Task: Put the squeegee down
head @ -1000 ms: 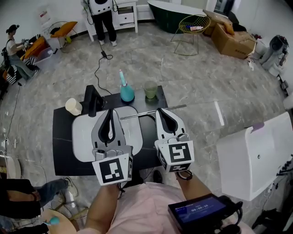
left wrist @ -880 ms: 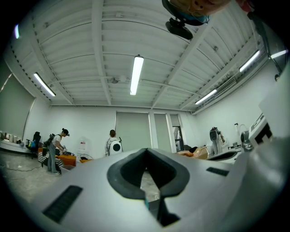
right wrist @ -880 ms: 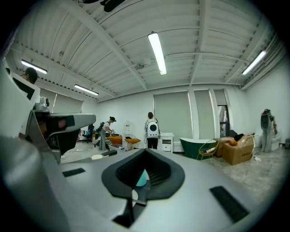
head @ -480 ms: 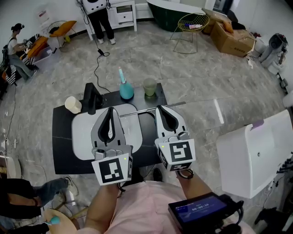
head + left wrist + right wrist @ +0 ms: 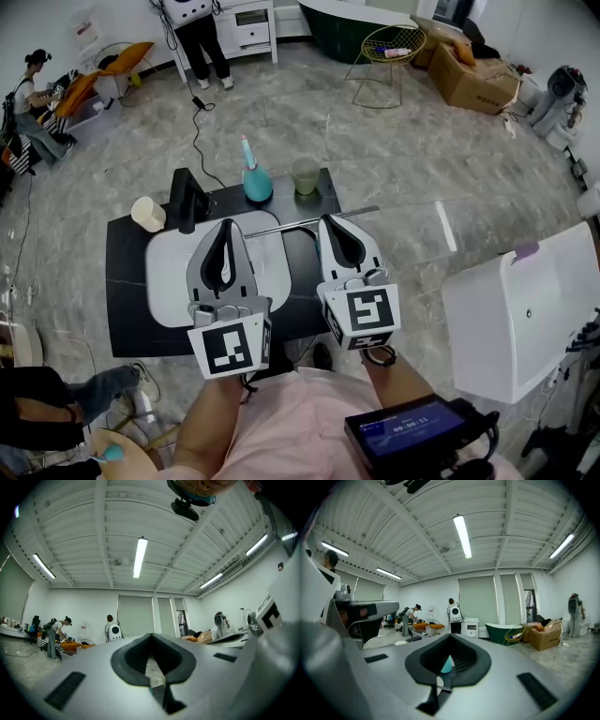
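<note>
The squeegee (image 5: 291, 227) shows as a thin metal bar lying crosswise over the black table (image 5: 127, 309), its right end past the table's edge. My right gripper (image 5: 330, 223) is shut with the bar right at its tip. In the right gripper view a thin pale piece sits in the slit of that gripper (image 5: 449, 637). My left gripper (image 5: 225, 225) hovers beside it over the white oval tray (image 5: 169, 281), shut with nothing in it. In the left gripper view only the room shows past that gripper (image 5: 151, 641).
At the table's far edge stand a teal bottle (image 5: 257, 183), a pale green cup (image 5: 306, 176), a cream cup (image 5: 148, 214) and a black upright object (image 5: 187, 200). A white cabinet (image 5: 520, 319) is at the right. A cable (image 5: 199, 141) runs over the floor, and people stand far back.
</note>
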Demonstrator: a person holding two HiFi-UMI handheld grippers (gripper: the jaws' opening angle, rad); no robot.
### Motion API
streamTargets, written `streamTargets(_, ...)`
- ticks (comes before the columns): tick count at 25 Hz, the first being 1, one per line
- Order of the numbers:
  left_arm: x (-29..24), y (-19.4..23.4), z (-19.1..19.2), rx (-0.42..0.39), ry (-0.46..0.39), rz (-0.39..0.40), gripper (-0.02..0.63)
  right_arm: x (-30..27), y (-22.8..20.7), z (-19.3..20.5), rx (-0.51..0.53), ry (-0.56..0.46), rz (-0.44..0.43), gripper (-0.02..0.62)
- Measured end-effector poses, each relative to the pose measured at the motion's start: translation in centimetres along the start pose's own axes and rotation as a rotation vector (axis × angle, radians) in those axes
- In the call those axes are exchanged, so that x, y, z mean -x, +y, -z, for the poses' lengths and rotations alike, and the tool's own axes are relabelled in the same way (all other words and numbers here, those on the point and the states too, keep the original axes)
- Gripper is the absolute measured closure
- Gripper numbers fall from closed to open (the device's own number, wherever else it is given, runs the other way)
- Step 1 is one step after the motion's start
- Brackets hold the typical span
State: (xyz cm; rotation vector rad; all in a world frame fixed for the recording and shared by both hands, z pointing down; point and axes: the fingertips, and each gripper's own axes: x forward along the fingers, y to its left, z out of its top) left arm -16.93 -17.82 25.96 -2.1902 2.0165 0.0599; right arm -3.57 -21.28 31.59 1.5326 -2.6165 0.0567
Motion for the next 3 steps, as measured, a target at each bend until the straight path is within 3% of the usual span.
streamTargets(3,-0.14,0.09,0.01,0.001,0.0,0.001,0.597,-0.14,0.04,0.01,-0.002,0.001,0.002,0.598)
